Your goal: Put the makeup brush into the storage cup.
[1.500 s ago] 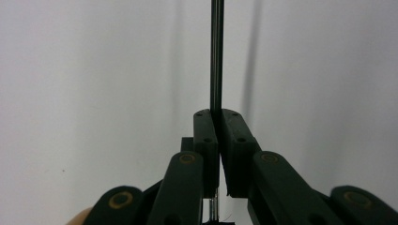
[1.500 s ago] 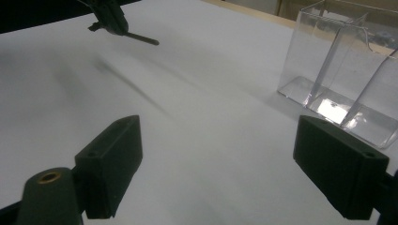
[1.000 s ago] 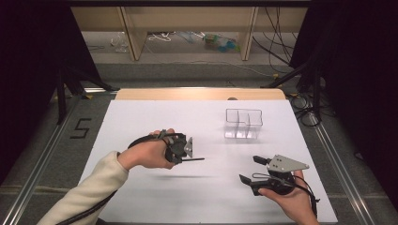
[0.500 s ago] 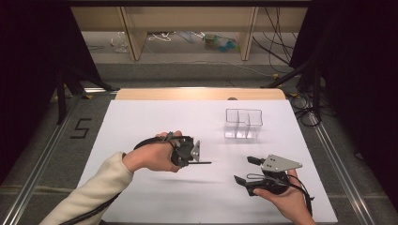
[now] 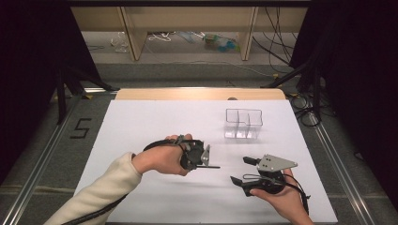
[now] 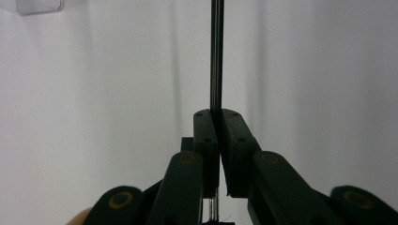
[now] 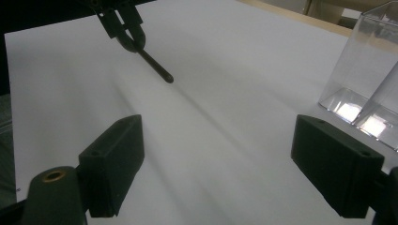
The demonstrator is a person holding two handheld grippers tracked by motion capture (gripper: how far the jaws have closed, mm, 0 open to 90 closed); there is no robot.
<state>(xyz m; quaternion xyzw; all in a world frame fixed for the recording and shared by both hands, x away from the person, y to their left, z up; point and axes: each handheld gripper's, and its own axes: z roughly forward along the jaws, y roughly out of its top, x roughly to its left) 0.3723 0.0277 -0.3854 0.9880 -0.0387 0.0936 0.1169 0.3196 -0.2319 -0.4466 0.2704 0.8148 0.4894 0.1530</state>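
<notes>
High view: the left tongs point(image 5: 202, 161) are clamped on a thin, dark, straight rod point(image 5: 212, 166), held level above the white sheet that covers the bench point(image 5: 155, 122), so the rod sits near the middle of the sheet, its free end pointing toward the right tongs point(image 5: 244, 169). The sheet is matt, with faint soft folds; a strip of pale wood shows at its far edge. To the right stands a clear plastic box point(image 5: 242, 124), square-cornered and split by thin walls into compartments, well apart from both tongs. The right tongs, with a grey three-cornered plate on top, rest near the sheet's near right corner, jaws wide apart with nothing between them.

Bare sheet lies all round the rod, with wide room toward the far and left edges; a metal rail runs along each side of the bench.

In the left gripper view the rod point(image 6: 216, 56) looks smooth and glossy, pinched between blocky black pads and running out past the top edge, so its tip is cut off; its lower end is hidden behind the pads. In the right gripper view the rod's point(image 7: 155, 65) rounded tip shows, and the box point(image 7: 361, 70) is cut off at the right.
</notes>
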